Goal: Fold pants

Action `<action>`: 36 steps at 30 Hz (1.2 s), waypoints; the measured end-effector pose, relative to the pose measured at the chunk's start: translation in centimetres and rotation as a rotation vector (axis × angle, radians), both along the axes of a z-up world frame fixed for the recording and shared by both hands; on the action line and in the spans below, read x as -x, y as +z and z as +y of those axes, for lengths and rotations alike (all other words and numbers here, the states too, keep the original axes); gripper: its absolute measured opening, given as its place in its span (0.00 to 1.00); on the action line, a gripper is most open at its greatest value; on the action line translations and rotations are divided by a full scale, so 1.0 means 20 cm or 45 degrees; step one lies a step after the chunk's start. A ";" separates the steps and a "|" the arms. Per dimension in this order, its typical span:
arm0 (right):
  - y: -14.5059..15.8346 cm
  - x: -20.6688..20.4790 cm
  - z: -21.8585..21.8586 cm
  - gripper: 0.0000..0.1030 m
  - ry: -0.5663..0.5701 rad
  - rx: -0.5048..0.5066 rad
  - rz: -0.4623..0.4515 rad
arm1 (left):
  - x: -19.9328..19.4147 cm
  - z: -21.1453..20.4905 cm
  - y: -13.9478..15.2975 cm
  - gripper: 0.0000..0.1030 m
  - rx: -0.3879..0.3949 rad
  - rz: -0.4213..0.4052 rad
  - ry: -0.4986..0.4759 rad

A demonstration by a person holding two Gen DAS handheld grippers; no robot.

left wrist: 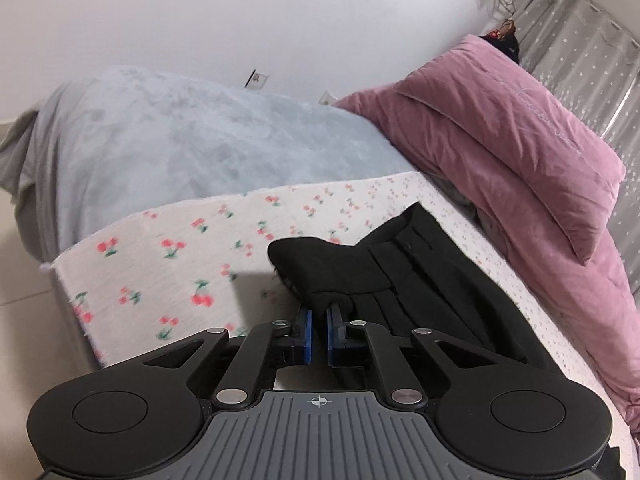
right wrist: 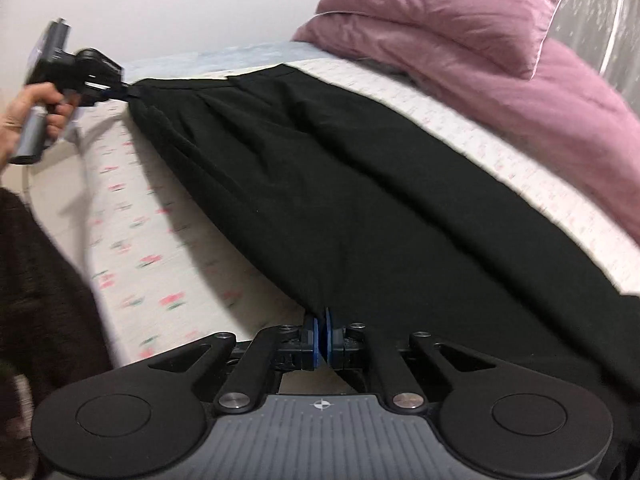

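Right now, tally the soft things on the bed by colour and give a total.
Black: 1, the black pants
Pink: 2, the pink pillow and the pink quilt beneath it
Pale blue: 1, the fluffy blue blanket
White with cherries: 1, the cherry-print sheet
Total: 5

Open cherry-print sheet lies free at nine o'clock of the black pants; pink quilt blocks three o'clock, grey blanket eleven.
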State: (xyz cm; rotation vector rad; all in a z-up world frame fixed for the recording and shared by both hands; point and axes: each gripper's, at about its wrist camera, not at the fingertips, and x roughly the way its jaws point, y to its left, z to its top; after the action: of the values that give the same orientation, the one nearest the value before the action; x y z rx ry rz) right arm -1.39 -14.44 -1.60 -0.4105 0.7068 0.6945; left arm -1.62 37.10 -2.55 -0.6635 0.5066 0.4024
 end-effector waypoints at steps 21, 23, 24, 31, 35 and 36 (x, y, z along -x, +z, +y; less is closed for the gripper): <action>0.06 0.00 -0.27 0.45 -0.327 -0.113 0.177 | 0.13 -0.38 0.17 0.74 -0.474 0.221 -0.237; 0.08 -0.03 -0.37 0.50 -0.477 -0.133 0.162 | 0.11 -0.48 0.19 0.79 -0.456 0.176 -0.356; 0.08 -0.05 -0.42 0.53 -0.562 -0.140 0.151 | 0.10 -0.52 0.19 0.84 -0.451 0.160 -0.411; 0.07 -0.07 -0.87 0.66 -1.059 -0.238 0.142 | 0.01 -0.92 0.17 0.86 -0.410 0.112 -0.852; 0.03 -0.03 -1.14 0.66 -1.285 -0.248 0.123 | 0.00 -1.14 0.13 0.86 -0.374 0.094 -1.099; 0.01 -0.02 -1.21 0.66 -1.338 -0.253 0.124 | 0.01 -1.18 0.12 0.85 -0.374 0.089 -1.151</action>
State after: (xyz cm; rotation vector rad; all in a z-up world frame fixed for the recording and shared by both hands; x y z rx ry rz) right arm -0.96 -38.64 -1.49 0.2005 0.8168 -0.2172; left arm -1.73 13.41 -0.13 -0.0926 0.7385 -0.3524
